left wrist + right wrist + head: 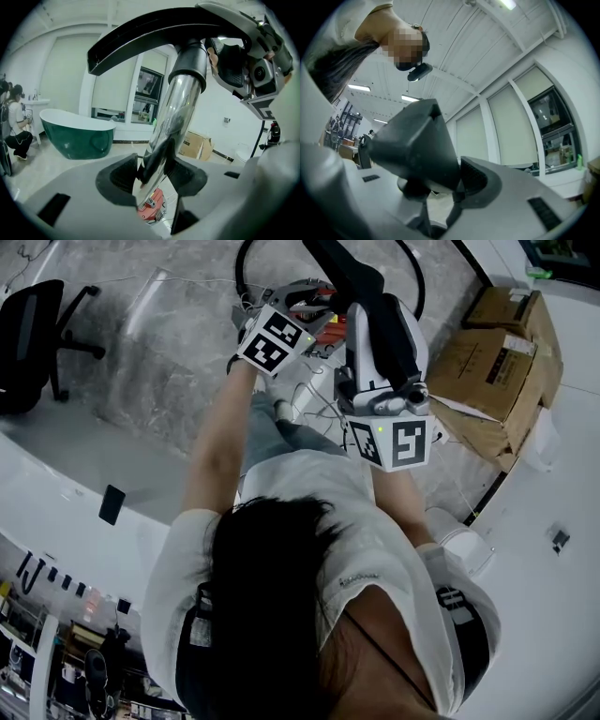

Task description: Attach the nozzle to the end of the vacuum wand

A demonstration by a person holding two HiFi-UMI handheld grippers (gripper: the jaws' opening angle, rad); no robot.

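Observation:
In the left gripper view a chrome vacuum wand [176, 117] rises between the jaws of my left gripper [157, 171], which is shut on it. The wand ends in a dark collar [188, 63], with the flat black nozzle [154, 33] sitting on top of it. My right gripper [246, 61] reaches in from the upper right beside that collar. Its own view has the black nozzle [417, 150] clamped between the pads of the right gripper [436, 183]. From the head view both grippers meet high up: the left gripper [307, 304], the right gripper [364, 315] and the nozzle [347, 273].
A red vacuum body [151, 208] lies on the floor below the wand. Cardboard boxes [497, 352] are stacked at the right and an office chair [33, 334] stands at the left. A green bathtub [77, 133] and seated people [14, 122] are farther off.

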